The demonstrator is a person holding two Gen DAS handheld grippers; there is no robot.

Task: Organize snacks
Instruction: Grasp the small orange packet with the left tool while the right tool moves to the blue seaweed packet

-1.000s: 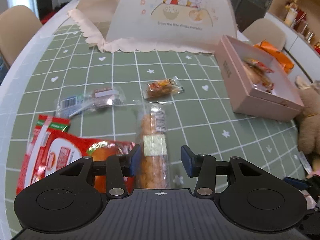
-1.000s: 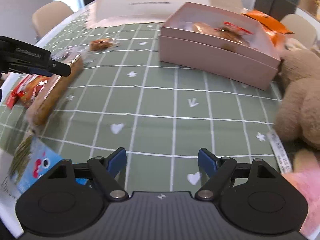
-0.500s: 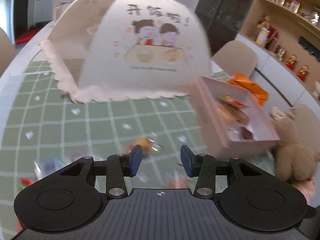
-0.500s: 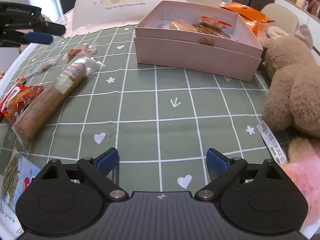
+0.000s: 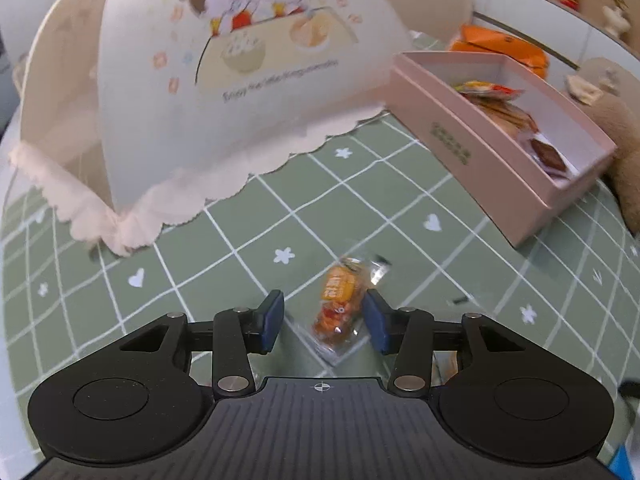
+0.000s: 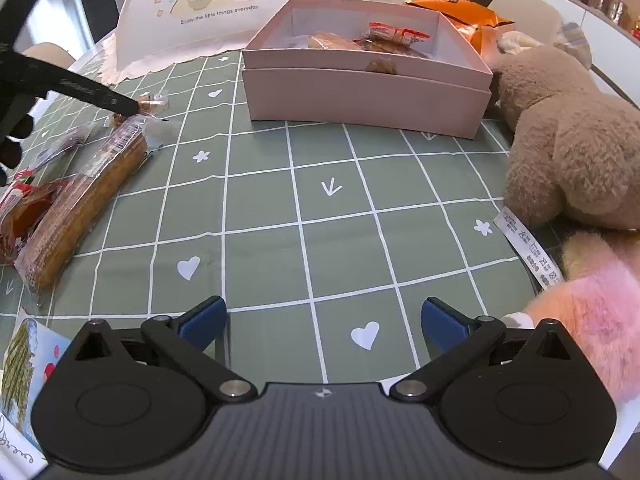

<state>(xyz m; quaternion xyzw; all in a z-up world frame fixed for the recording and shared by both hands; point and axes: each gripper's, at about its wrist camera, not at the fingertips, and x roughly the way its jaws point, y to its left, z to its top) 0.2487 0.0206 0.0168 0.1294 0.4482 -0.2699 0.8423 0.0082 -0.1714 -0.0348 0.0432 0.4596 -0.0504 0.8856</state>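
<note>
A small orange snack packet (image 5: 338, 308) lies on the green checked tablecloth (image 5: 360, 208), between the fingertips of my left gripper (image 5: 324, 318). Its jaws stand partly apart; the packet sits close to the right pad with a gap at the left one. In the right wrist view a finger (image 6: 100, 98) of that gripper reaches down over the same packet (image 6: 154, 102). My right gripper (image 6: 324, 320) hovers above bare cloth, its jaws opening wide with nothing between them. The pink box (image 6: 360, 80) behind holds several snacks. A long biscuit stick (image 6: 84, 200) and a red packet (image 6: 20, 216) lie at the left.
A white food cover (image 5: 240, 80) with a cartoon print stands behind the left gripper. A brown teddy bear (image 6: 560, 140) and a pink plush toy (image 6: 592, 312) crowd the right side. An orange bag (image 6: 460, 12) lies behind the box. A blue printed packet (image 6: 24, 360) is at the near left.
My left gripper left the long biscuit stick and moved across the table to straddle the small orange packet. The right gripper's jaws spread wider while it stayed in place.
</note>
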